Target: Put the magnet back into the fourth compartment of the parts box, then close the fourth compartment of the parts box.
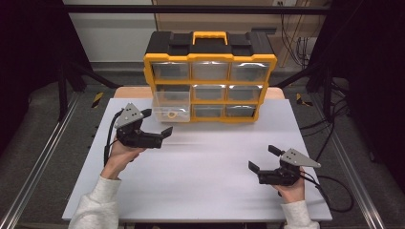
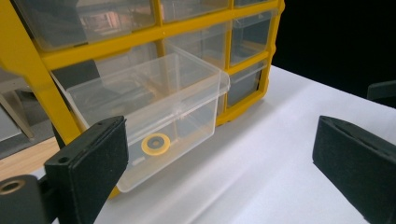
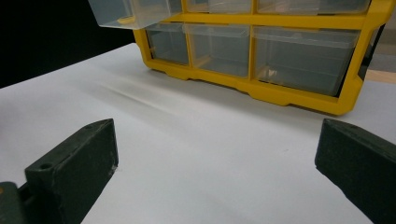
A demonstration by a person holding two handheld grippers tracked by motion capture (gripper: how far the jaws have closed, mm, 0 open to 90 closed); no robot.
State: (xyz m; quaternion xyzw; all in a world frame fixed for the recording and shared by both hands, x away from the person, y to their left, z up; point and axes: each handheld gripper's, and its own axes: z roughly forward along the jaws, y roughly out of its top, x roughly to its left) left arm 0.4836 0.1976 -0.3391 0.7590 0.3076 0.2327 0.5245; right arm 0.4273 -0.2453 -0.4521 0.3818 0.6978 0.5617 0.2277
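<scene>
A clear plastic drawer [image 2: 154, 100] juts from the lower-left bay of the yellow-and-black organizer [image 1: 210, 76] at upper centre of the high view, a flat yellow ring [image 2: 155, 144] on its floor. The left gripper [image 1: 156, 123] sits just beside it, matte black jaws spread wide, nothing between. The right gripper [image 1: 264, 159], lower right, also gapes empty. Smooth white tabletop [image 1: 205, 167]; dark surroundings.

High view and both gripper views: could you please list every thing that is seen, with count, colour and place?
Drawer organiser: one, yellow frame, black top, at the table's far edge.
Open drawer: one, clear, bottom-left slot, pulled out.
Ring: one, yellow, inside the open drawer.
Closed drawers: eight, clear, in the other slots.
Table: one, white.
Left gripper: one, black, jaws open, in front of the open drawer.
Right gripper: one, black, jaws open, near the table's right front.
</scene>
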